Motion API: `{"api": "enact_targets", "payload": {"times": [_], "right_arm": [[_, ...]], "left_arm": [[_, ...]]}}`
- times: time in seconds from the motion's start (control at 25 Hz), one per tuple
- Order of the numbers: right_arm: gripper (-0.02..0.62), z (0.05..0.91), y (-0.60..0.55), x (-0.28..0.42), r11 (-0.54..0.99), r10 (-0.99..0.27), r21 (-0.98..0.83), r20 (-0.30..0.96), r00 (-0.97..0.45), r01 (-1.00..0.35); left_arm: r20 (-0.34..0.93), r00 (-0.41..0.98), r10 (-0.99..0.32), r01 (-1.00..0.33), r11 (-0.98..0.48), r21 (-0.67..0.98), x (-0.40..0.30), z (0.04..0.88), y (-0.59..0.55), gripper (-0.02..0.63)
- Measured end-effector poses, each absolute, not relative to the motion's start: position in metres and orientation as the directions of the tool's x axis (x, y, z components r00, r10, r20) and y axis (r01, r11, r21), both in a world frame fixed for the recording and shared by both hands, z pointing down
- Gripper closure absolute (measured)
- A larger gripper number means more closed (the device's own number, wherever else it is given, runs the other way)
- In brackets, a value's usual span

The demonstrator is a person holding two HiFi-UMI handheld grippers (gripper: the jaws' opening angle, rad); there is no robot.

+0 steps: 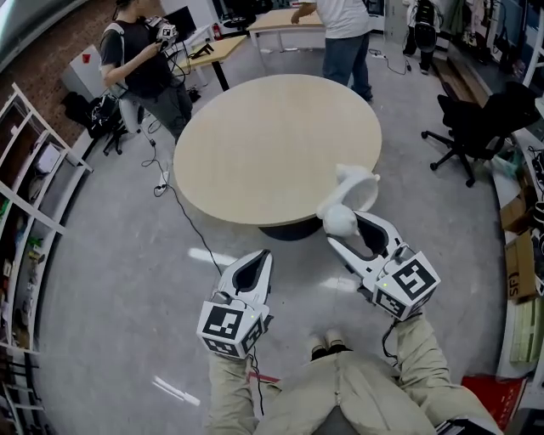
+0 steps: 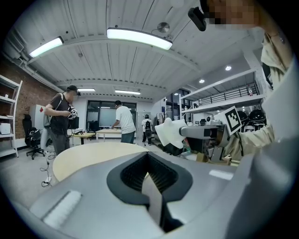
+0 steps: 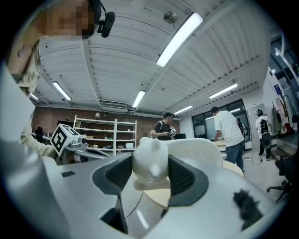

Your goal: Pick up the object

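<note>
Between right gripper (image 1: pixel 348 231) jaws: white moulded plastic object w/ rounded bulb end (image 3: pixel 150 161), clamped tight.
Its wider cupped end sticks out past the tips twd the round pale-wood table (image 1: pixel 255 153), over the near edge, prob. clear of the top. Left gripper (image 1: pixel 263 259) pinched together, empty, low over grey floor (image 1: pixel 127 297), well apart from obj.

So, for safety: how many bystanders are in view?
3: person in black left of the table, person in white behind it, third person farther right; more may be hidden.
</note>
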State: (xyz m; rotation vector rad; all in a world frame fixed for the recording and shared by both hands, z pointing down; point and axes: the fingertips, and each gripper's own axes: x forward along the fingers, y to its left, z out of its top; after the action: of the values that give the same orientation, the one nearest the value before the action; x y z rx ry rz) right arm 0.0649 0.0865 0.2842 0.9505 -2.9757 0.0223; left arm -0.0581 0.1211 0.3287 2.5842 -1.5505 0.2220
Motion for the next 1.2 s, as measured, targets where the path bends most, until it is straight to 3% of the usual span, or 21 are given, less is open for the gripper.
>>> {"api": "enact_targets", "payload": {"times": [1.2], "right_arm": [[0.354,0.277,0.092,0.065,0.818,-0.575,-0.01,0.038,-0.818,-0.575]], "left_arm": [[0.191,0.452,-0.871,-0.89,-0.454,0.035,-0.064,0.316,0.121,0.604]]}}
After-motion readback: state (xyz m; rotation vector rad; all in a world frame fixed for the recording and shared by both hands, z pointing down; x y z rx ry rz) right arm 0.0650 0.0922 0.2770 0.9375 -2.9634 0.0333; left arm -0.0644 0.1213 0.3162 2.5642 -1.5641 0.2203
